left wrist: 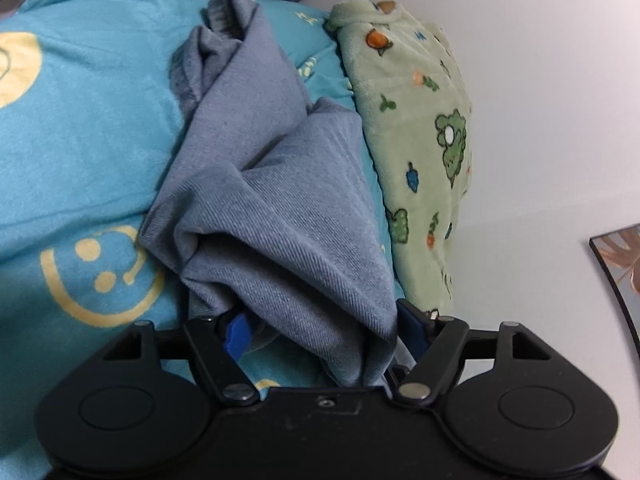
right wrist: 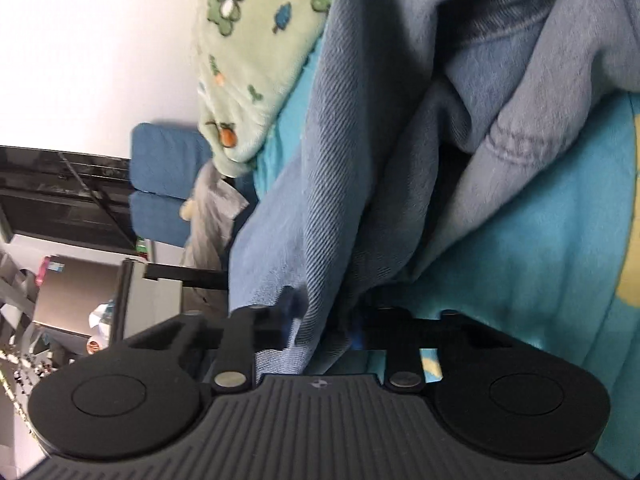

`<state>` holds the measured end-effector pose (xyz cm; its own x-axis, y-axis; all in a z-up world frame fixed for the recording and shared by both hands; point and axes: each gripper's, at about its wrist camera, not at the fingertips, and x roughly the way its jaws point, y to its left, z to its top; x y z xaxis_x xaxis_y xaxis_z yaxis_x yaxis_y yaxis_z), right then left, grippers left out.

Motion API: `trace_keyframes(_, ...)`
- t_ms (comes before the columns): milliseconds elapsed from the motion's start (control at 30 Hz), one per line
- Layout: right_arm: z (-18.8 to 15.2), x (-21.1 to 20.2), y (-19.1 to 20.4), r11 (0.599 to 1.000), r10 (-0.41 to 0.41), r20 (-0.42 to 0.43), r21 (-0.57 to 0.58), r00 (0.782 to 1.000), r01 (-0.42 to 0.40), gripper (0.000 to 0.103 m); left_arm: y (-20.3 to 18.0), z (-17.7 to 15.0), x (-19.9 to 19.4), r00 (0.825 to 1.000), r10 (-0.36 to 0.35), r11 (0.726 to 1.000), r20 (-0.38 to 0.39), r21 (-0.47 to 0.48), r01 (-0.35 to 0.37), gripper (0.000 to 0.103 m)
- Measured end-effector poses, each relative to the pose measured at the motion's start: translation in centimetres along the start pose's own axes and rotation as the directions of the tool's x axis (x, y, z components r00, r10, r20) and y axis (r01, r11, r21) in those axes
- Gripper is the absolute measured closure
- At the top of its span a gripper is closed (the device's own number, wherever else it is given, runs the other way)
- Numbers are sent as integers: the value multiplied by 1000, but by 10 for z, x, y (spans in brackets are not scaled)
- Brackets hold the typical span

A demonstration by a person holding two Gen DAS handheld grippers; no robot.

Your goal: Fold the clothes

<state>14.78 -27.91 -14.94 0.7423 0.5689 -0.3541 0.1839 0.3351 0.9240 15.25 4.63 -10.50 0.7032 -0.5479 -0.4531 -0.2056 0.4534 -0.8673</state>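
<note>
A grey-blue garment [left wrist: 272, 184] lies bunched over a turquoise sheet with yellow smiley faces [left wrist: 88, 128]. In the left wrist view my left gripper [left wrist: 324, 328] has its blue pads wide apart, with a thick fold of the garment between them. In the right wrist view my right gripper [right wrist: 324, 324] is shut on a fold of the same garment [right wrist: 360, 120], which rises in creased folds ahead of it. The fingertips of both grippers are mostly hidden by cloth.
A pale green fleece with animal prints [left wrist: 416, 128] lies beside the garment, and it shows in the right wrist view [right wrist: 256, 48]. White wall [left wrist: 540, 80] behind. A framed picture [left wrist: 620, 264] at right. Blue cushions [right wrist: 164, 184], dark shelving and clutter [right wrist: 60, 208] at left.
</note>
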Motion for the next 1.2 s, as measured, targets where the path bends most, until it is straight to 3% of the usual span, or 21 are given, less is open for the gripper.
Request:
trace_keyframes(133, 2, -5, 16, 997, -13, 29, -72, 1000, 15, 96, -1, -1, 0, 1000, 4, 1000, -7, 9, -4, 31)
trace_keyframes(333, 11, -22, 39, 992, 36, 89, -123, 995, -25, 97, -1, -1, 4, 999, -24, 1000, -29, 8, 24, 24)
trace_keyframes(467, 18, -37, 53, 987, 83, 125, -147, 989, -64, 97, 13, 2, 15, 992, -115, 984, -57, -146, 106, 22)
trace_keyframes(600, 25, -54, 67, 976, 141, 160, -187, 977, -110, 97, 15, 10, 16, 988, -156, 967, -1, -206, 153, 23)
trace_keyframes(733, 37, -58, 62, 975, 172, 183, -169, 968, -141, 97, 1, 20, 14, 987, -157, 976, 37, -148, 161, 30)
trace_keyframes(900, 45, -58, 51, 980, 169, 190, -132, 967, -146, 97, -13, 22, 13, 992, -112, 990, 52, -77, 115, 35)
trace_keyframes(1200, 40, -64, 48, 984, 122, 199, -152, 972, -92, 97, -23, 23, 11, 997, -51, 999, 54, 12, 50, 38)
